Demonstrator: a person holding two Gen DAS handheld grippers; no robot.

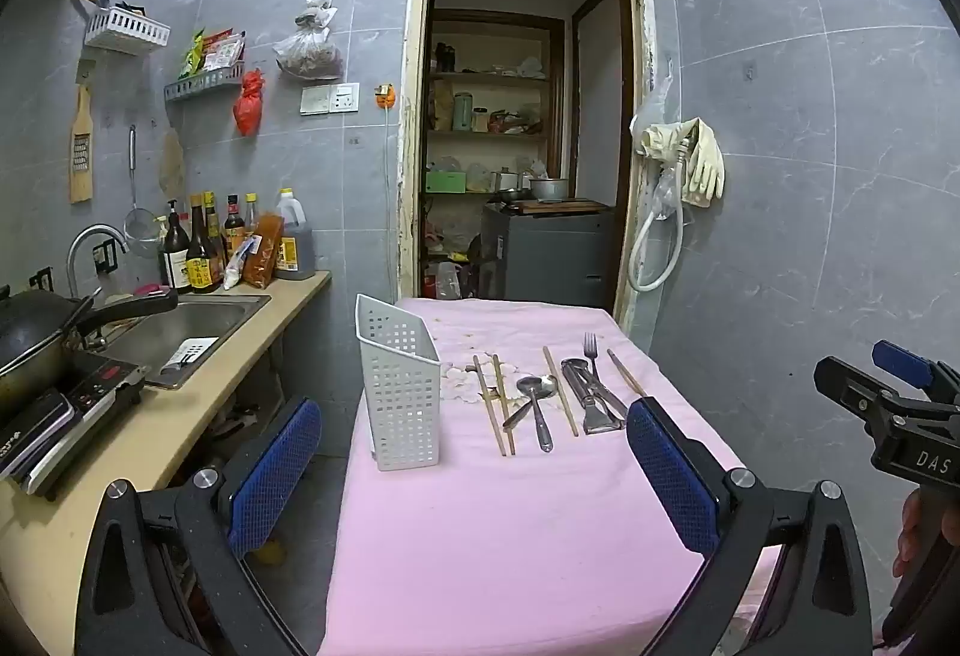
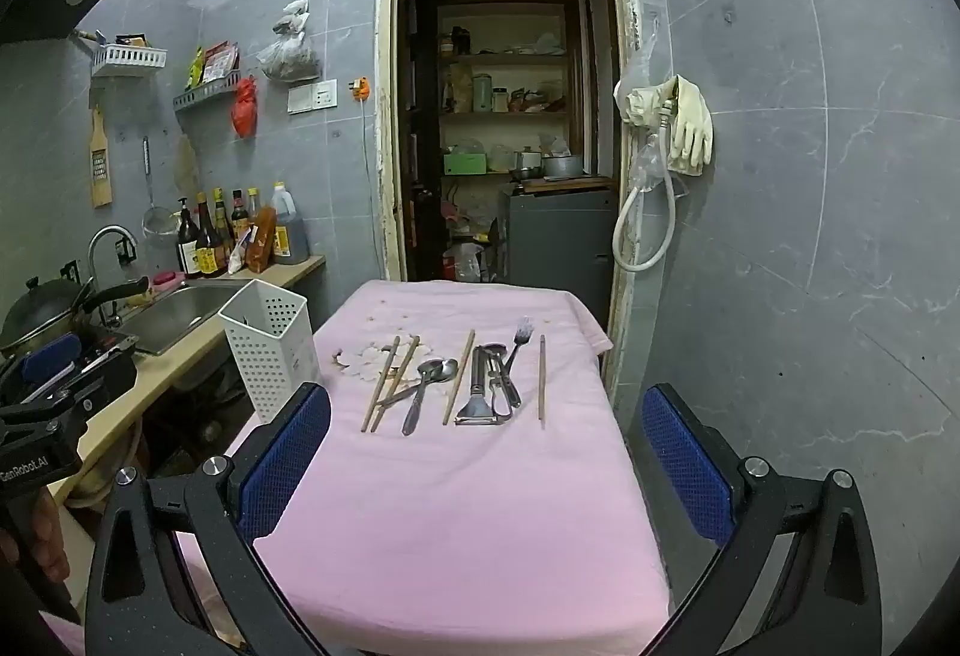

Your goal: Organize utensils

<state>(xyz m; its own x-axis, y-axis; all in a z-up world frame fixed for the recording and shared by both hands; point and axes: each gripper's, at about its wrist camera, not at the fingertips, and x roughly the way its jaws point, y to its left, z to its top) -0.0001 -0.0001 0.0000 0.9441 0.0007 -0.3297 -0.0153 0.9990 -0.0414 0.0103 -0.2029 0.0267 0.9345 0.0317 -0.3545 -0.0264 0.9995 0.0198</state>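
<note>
A white perforated utensil holder (image 1: pixel 401 392) (image 2: pixel 271 347) stands at the left edge of the pink-covered table (image 1: pixel 510 524) (image 2: pixel 468 494). Beyond its middle lie wooden chopsticks (image 1: pixel 495 404) (image 2: pixel 387 383), two spoons (image 1: pixel 536 398) (image 2: pixel 429 380), a metal peeler (image 1: pixel 594 398) (image 2: pixel 477 386), a fork (image 1: pixel 591 350) (image 2: pixel 521 335) and another metal tool. My left gripper (image 1: pixel 474 476) is open and empty above the table's near left part. My right gripper (image 2: pixel 486 470) is open and empty above the near end; it also shows in the left wrist view (image 1: pixel 900 404).
A counter (image 1: pixel 180 416) with a sink (image 1: pixel 186 332), a wok (image 1: pixel 36 332), a cooktop (image 1: pixel 66 404) and sauce bottles (image 1: pixel 240 242) runs along the left. A doorway (image 1: pixel 522 116) opens behind the table. A tiled wall (image 1: pixel 810 236) is close on the right.
</note>
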